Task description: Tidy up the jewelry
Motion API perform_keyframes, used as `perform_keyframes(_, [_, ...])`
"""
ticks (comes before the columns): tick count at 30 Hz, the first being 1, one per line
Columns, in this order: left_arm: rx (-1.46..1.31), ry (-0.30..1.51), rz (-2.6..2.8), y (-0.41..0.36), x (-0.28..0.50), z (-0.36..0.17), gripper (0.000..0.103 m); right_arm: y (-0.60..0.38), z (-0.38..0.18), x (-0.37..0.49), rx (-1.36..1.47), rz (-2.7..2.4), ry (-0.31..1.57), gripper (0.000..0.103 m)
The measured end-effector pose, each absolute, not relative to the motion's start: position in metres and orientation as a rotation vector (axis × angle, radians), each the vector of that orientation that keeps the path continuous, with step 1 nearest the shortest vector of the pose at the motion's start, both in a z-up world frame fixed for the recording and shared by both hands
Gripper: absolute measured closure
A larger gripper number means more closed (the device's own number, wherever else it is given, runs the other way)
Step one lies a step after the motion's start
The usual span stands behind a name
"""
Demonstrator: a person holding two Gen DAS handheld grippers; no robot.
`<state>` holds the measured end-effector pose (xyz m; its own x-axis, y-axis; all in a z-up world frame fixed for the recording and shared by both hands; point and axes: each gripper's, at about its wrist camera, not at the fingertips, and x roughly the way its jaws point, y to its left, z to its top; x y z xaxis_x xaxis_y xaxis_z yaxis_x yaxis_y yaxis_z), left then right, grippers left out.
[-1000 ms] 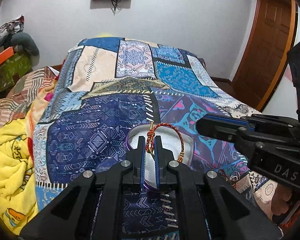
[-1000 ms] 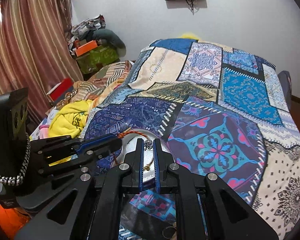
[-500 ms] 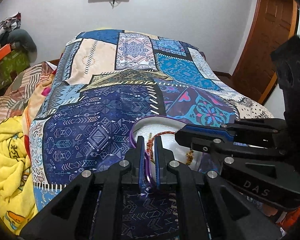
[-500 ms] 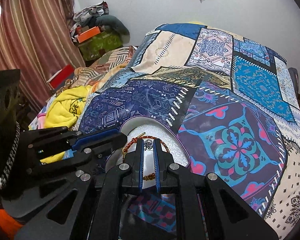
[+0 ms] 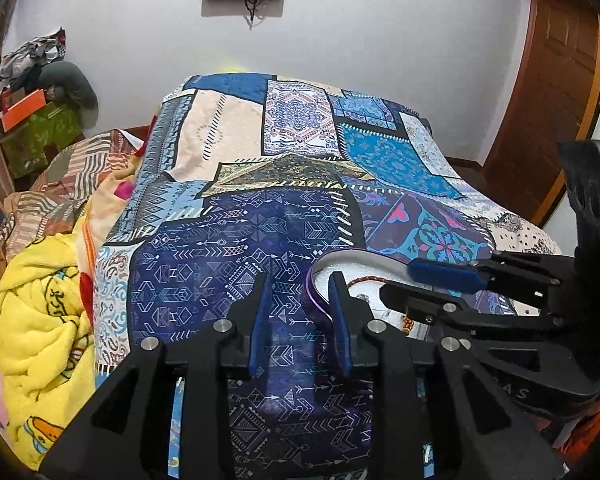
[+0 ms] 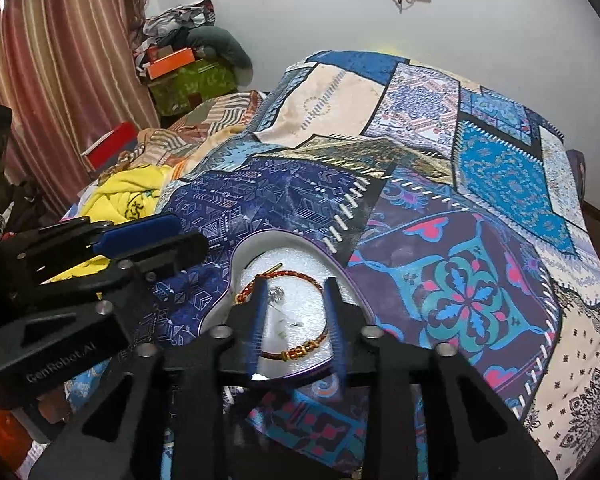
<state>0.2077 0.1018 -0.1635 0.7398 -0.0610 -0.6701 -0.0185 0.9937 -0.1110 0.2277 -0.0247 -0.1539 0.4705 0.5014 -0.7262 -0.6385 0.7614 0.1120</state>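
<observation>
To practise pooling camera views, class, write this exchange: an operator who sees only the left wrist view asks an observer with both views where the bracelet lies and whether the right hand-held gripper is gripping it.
Operator: The right hand-held gripper blocks my view. Where is the bracelet?
Observer: The whole red-and-gold bracelet lies flat inside the heart-shaped tray.
Operator: Is it gripped?
Observer: No. The jaws have just been opening; the pads stand apart over the bracelet and clamp nothing.
Operator: Anything else in there?
Observer: A small silvery piece lies inside the bracelet's loop.
</observation>
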Motion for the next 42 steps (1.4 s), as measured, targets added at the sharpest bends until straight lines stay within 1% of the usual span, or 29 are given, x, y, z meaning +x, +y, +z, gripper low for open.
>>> perform_keyframes(7, [-0.106,0.741,-0.027,0.096,0.202,-0.158,0.074,-0.039,-0.144,0.223,-0.173,0.677,0.807,0.071])
perform_keyframes(18, [-0.078,0.740,-0.070,0.066,0.186,-0.140,0.074,-0.072,-0.121,0.206,-0.155,0.626,0.774,0.071])
perform_keyframes(26, [-0.061,0.758,-0.117,0.035,0.174,-0.135,0.070,-0.105,-0.113,0.195,-0.151,0.572,0.762,0.071])
perform_keyframes(34, [-0.046,0.815,-0.172,0.003,0.170,-0.148,0.070,-0.146,-0.118,0.187,-0.133,0.507,0.789,0.071])
perform_keyframes(42, [-0.054,0.915,-0.227,-0.022,0.171,-0.178,0.070,-0.176,-0.134,0.182,-0.121,0.478,0.840,0.071])
